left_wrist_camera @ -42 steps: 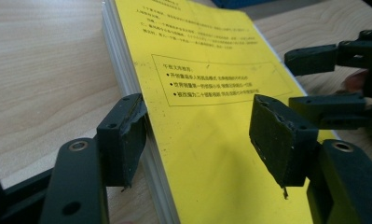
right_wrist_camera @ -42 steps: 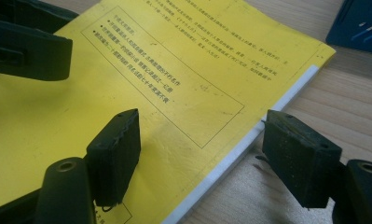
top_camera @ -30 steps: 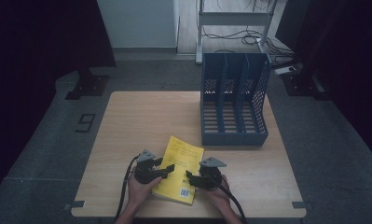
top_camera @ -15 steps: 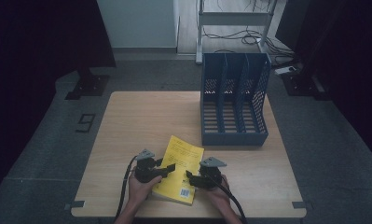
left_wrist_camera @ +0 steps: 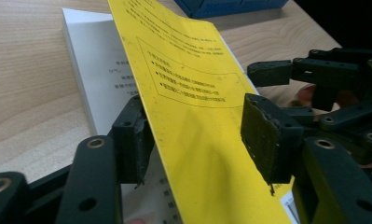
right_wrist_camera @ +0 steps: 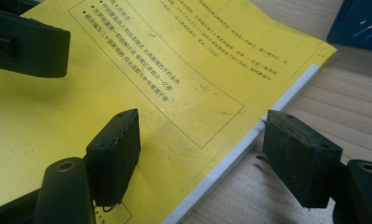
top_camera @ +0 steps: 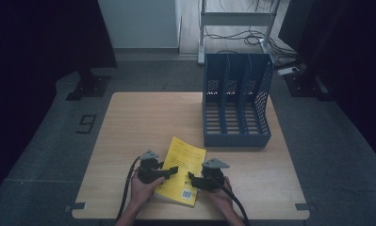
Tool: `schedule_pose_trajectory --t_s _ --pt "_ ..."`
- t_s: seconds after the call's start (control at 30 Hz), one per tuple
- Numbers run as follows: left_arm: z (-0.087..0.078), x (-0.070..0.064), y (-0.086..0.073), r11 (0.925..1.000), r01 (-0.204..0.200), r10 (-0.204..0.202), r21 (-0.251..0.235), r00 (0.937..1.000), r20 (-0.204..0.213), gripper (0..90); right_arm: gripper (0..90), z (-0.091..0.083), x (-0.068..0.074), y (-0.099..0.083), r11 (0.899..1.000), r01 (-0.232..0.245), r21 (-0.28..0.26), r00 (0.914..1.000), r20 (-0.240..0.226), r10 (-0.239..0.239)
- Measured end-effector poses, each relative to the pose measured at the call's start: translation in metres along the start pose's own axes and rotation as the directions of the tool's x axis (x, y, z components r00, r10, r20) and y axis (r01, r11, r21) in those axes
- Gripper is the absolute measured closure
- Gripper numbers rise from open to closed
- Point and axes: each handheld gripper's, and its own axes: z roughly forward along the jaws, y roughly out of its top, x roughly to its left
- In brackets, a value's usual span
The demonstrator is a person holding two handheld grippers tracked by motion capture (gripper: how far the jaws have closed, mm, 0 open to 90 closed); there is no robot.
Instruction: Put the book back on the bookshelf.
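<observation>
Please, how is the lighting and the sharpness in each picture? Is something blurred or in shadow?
High view: dim, the surroundings nearly black, the table evenly lit. Left gripper view: the yellow book sharp, its lower cover in shadow, the near jaws soft. Right gripper view: brighter, print readable, near jaws slightly blurred.

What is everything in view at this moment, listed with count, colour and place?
Book: one, yellow cover, near edge of the table, cover lifted on its left side.
File rack: one, blue, three slots, far right of the table.
Table: one, light wood.
Shelf frame: one, pale, on the floor behind the table.
Left gripper: one, black, jaws open around the lifted cover.
Right gripper: one, black, jaws open astride the book's edge.
</observation>
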Motion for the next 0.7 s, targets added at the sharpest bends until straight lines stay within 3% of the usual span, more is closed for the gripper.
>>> schedule_pose_trajectory --t_s 0.27,0.33,0.6,0.7 --pt "0.003 0.000 0.006 0.9999 0.008 -0.008 0.013 0.9999 0.014 48.2 28.5 -0.001 0.002 -0.001 1.000 -0.011 -0.004 0.9999 0.010 0.011" --pt "0.005 0.002 0.009 0.9993 -0.001 0.001 0.038 0.9999 0.016 48.3 28.3 -0.001 0.002 -0.001 1.000 -0.006 -0.004 0.9999 0.011 0.006" --pt "0.018 0.013 0.015 0.9970 0.040 -0.043 0.067 0.9984 0.037 48.6 28.2 0.000 0.002 0.000 1.000 0.015 -0.004 0.9998 0.012 -0.015" --pt "0.018 0.014 0.015 0.9971 0.036 -0.038 0.067 0.9989 0.028 53.2 28.0 0.000 0.002 0.000 1.000 0.014 -0.002 0.9999 0.007 -0.014"
